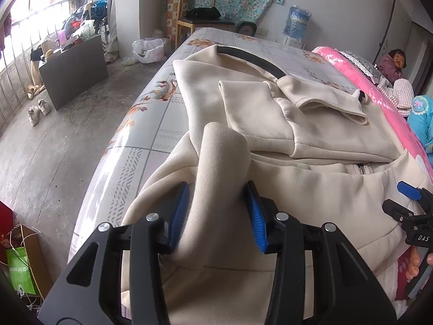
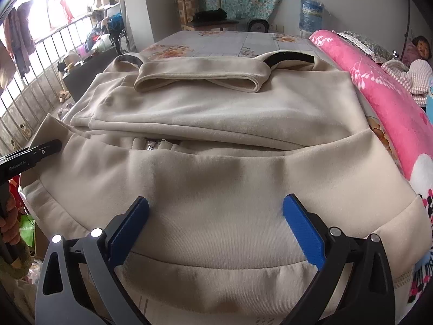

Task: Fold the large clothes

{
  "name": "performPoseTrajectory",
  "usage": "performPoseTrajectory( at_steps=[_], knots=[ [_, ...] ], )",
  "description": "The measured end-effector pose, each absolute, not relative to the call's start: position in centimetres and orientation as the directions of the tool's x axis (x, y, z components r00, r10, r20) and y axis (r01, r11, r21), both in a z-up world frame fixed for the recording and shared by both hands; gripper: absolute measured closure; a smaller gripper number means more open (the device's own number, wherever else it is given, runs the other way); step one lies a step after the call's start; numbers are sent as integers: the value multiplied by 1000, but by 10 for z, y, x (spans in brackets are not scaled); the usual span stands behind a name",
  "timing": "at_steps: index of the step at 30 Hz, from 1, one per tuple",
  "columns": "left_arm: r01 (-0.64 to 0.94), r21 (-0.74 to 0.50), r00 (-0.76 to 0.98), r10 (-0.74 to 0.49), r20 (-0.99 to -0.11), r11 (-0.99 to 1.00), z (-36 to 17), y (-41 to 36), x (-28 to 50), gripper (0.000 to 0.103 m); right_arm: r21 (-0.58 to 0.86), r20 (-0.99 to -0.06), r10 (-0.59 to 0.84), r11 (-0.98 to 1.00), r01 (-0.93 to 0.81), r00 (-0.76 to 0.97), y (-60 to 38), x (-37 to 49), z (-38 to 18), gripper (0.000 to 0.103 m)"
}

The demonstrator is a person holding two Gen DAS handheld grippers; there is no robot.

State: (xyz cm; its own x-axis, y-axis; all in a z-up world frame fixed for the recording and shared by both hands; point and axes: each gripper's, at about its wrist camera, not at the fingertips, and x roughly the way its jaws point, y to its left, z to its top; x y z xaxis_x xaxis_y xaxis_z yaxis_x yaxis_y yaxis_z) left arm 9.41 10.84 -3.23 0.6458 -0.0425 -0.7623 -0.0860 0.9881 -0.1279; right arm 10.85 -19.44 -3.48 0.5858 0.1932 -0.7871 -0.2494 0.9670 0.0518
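Note:
A large cream zip-up jacket point(image 1: 270, 113) point(image 2: 216, 108) with a dark-lined hood lies on the bed, its sleeves folded across the chest. In the left wrist view my left gripper point(image 1: 217, 189) has a raised fold of the ribbed hem point(image 1: 222, 157) between its blue pads, which touch the cloth on both sides. The right gripper point(image 1: 411, 203) shows at that view's right edge. In the right wrist view my right gripper point(image 2: 216, 200) stands wide open over the flat hem band point(image 2: 216, 233), gripping nothing. The left gripper point(image 2: 35, 151) pokes in at that view's left edge.
The bed's floral sheet point(image 1: 151, 124) drops off at the left to a concrete floor with shoes point(image 1: 39, 109) and a dark cabinet point(image 1: 73, 67). A rolled pink blanket point(image 2: 379, 86) lines the bed's right side. A person point(image 1: 395, 63) sits at the far right. A wooden chair point(image 1: 200, 13) stands beyond.

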Motion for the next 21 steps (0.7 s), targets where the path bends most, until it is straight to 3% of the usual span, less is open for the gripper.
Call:
performPoseTrajectory(
  at_steps=[21],
  knots=[
    [-125, -153, 635, -39, -772, 980, -32, 112, 96, 61, 41, -822, 162, 973, -227, 546, -191, 116, -34, 6]
  ],
)
